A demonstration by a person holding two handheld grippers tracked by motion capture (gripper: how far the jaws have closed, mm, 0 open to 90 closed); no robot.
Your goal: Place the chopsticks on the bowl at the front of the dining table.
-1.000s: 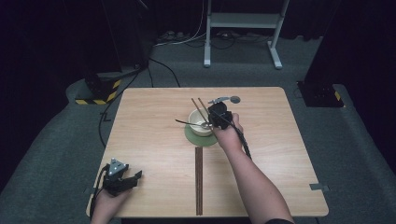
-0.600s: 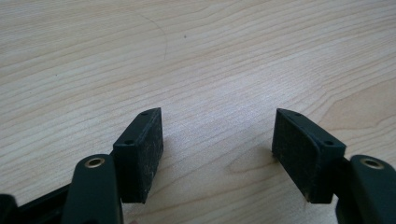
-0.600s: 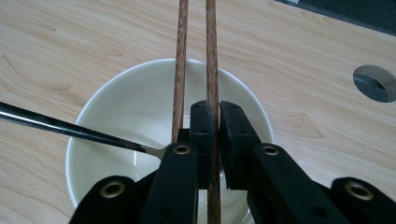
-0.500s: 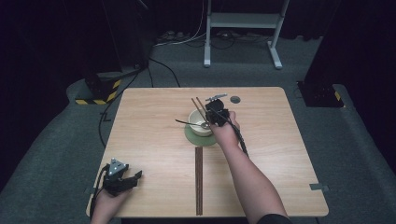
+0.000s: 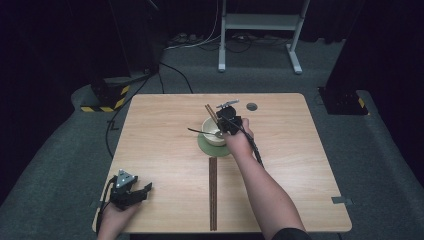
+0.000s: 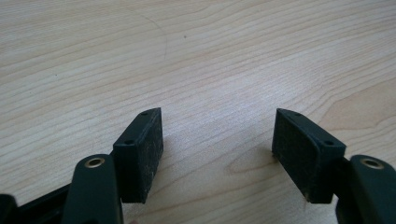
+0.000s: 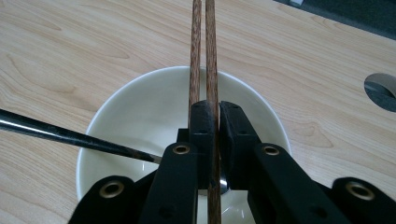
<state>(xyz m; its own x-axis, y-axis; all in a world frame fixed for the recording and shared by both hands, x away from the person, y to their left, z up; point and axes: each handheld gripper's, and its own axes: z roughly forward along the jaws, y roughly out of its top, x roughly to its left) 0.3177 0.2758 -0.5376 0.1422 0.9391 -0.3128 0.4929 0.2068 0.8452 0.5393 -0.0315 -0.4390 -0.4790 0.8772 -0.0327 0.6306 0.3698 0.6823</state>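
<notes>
The right gripper (image 7: 212,116) clamps a pair of slender brown wooden chopsticks (image 7: 201,46), pointing toward twelve o'clock over the round white ceramic bowl (image 7: 140,107). The left gripper (image 6: 217,154) rests with jaws apart, empty.

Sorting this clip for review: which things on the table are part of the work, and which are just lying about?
In use:
- chopsticks, clamped in the right gripper over the bowl
- white bowl
- spoon resting in the bowl
- green coaster under the bowl

Lying about:
- dark strip lying on the table
- left gripper, open, on bare table
</notes>
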